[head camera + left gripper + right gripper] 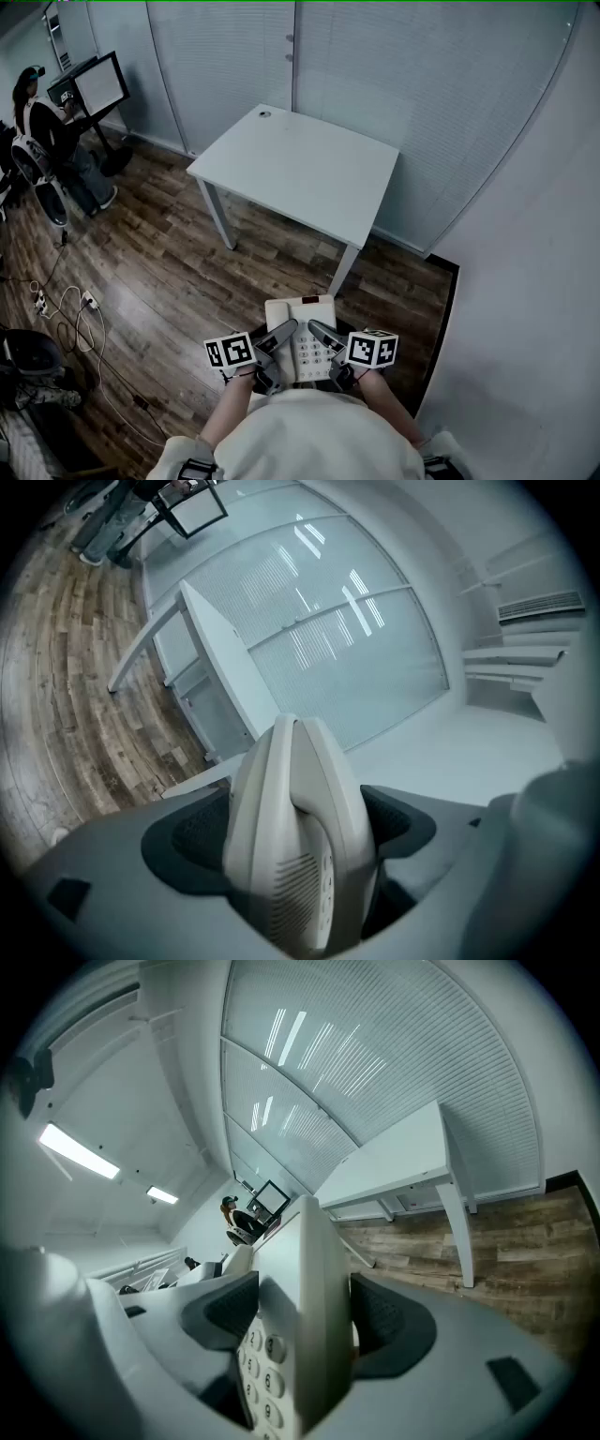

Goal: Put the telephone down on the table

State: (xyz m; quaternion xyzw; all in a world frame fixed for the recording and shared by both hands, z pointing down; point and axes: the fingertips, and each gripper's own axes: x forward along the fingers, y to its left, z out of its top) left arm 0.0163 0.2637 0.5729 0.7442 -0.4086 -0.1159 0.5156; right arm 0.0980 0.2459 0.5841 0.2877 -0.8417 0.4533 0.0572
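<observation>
Telephone: The cream telephone (302,339) hangs in mid-air close to the carrier's body. It is over the wooden floor (169,253) and well short of the table.
Left hand-held gripper: The left hand-held gripper (278,352) is clamped on the telephone's left edge. Its jaws take in the handset (328,789) along with the base, which likely keeps the handset from sliding off its cradle.
Right hand-held gripper: The right hand-held gripper (328,354) is closed on the opposite edge, beside the keypad (258,1354). Its jaws stand wide because the body between them is thick.
Why two grips: One grip on each side appears to keep the telephone level and stop it twisting.
Tabletop: The white tabletop (300,169) stands ahead, against the glass wall with blinds.
Stage: The telephone is carried, not yet set down. It must still be brought forward over the tabletop and lowered.
Background: A seated person (47,131) works at a monitor (94,86) at far left, well apart from the carrier.
</observation>
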